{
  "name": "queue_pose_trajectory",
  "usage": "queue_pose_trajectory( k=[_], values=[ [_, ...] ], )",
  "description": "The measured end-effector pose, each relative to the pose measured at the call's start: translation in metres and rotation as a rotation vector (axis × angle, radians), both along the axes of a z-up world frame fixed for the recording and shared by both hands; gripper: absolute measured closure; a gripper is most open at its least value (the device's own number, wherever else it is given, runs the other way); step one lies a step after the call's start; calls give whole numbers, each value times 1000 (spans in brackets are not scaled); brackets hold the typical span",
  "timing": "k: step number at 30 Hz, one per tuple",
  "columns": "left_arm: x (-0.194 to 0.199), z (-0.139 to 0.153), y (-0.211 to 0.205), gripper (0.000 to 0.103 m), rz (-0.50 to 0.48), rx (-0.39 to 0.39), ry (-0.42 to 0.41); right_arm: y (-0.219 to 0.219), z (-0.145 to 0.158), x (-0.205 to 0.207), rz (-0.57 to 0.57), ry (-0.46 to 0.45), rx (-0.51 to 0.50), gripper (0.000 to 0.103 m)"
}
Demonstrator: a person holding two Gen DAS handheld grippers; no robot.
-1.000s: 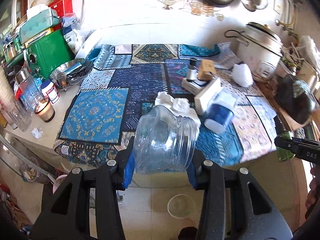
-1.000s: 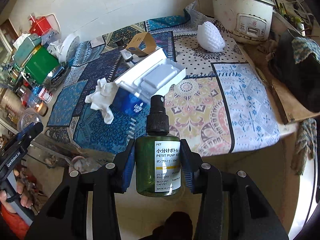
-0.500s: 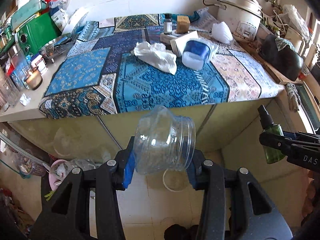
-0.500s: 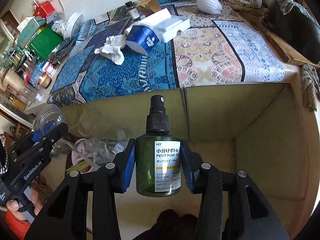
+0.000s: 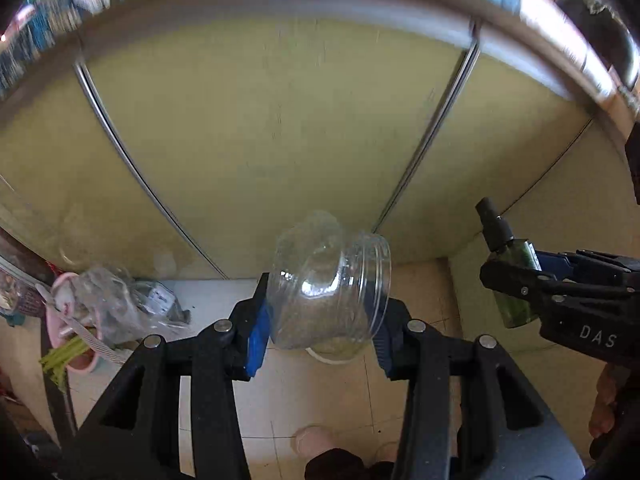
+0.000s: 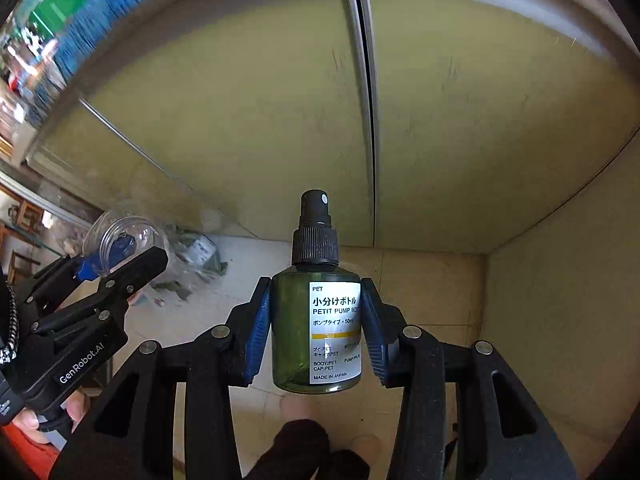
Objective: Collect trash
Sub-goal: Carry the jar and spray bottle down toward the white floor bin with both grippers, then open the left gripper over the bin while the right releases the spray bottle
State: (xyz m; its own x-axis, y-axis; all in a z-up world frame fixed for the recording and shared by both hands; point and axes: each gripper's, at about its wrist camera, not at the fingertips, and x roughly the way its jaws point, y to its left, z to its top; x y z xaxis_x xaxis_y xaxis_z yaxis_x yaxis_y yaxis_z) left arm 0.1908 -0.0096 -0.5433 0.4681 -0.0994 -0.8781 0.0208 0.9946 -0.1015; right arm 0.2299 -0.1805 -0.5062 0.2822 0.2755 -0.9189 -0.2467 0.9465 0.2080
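1. Our left gripper (image 5: 322,330) has its fingers pinched on a clear, wide-mouthed plastic jar (image 5: 330,290), which lies on its side between the blue pads, low in front of the yellow-green cabinet doors (image 5: 280,128) under the counter.
2. Our right gripper (image 6: 316,330) has its fingers pinched on a small dark-green plastic spray bottle with a black pump top (image 6: 316,320), which stands upright between them.
3. Risk, as we judge it: the jar is thin and tilted, so it could buckle or slide out if we squeeze harder or swing it.
4. Risk: the pile of clear plastic bags and scraps (image 5: 120,304) by the pink bin (image 5: 76,344) looks loose; a drop made from above may bounce onto the tiled floor (image 5: 320,400) instead of landing with the trash.
5. Risk: the two grippers sit near each other, and they could knock together if both release at one spot.
6. Writing: the bottle's white label reads "PET", "PETIT PUMP BOT…", "MADE IN JAPAN", with Japanese text. The left gripper's body reads "GenRobot.AI"; the right one shows "DAS".
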Motion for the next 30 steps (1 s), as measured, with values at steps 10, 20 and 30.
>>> queue_pose_trajectory(
  k=[10, 20, 30],
  values=[
    [13, -238, -5, 60, -29, -156, 196, -4, -207, 18, 15, 120, 28, 64],
    [25, -391, -5, 60, -24, -222, 340, 14, -326, 36, 37, 213, 51, 64],
    [29, -388, -7, 60, -11, -126, 289, 13, -352, 34, 49, 252, 21, 64]
  ],
)
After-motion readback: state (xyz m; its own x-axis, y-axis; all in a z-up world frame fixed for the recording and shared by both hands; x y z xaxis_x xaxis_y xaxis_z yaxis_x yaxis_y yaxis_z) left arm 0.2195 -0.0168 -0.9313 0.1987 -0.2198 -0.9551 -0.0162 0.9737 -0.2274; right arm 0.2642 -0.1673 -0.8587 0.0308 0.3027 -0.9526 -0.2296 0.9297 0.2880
